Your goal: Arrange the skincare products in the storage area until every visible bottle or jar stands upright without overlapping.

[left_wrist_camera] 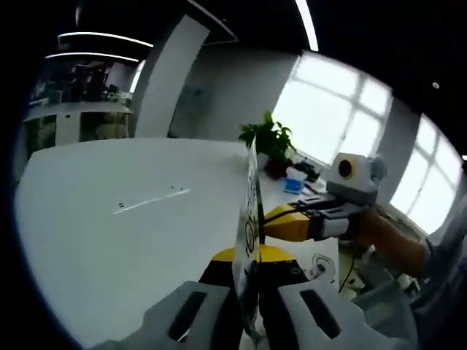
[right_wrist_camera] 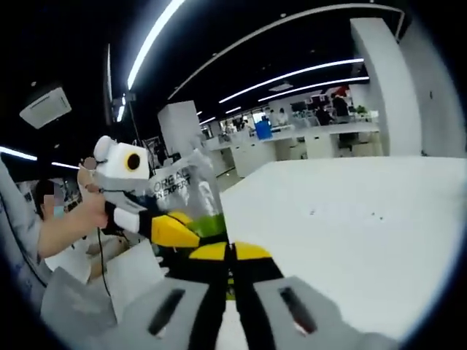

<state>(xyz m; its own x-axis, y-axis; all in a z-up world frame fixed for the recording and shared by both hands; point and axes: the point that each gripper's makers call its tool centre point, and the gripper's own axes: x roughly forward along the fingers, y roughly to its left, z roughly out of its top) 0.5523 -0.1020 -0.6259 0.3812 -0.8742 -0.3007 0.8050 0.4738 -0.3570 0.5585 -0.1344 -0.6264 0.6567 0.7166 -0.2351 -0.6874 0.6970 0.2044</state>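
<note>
A clear plastic pouch (left_wrist_camera: 250,191) printed with dark lettering hangs edge-on above the white table (left_wrist_camera: 109,240). My left gripper (left_wrist_camera: 249,259) is shut on its lower edge. From the right, my right gripper (left_wrist_camera: 273,222) pinches the same pouch, with a person's hand (left_wrist_camera: 390,244) behind it. In the right gripper view the pouch (right_wrist_camera: 182,186) faces me, something green showing at its bottom. There my right gripper (right_wrist_camera: 230,252) is shut on the pouch's lower corner. The left gripper (right_wrist_camera: 174,230) grips it from the left.
The white table (right_wrist_camera: 350,226) stretches wide and bare apart from a few small dark marks (left_wrist_camera: 149,198). A potted plant (left_wrist_camera: 268,140) and a blue item (left_wrist_camera: 294,183) stand at the table's far end by the windows. A seated person (right_wrist_camera: 49,200) is at left.
</note>
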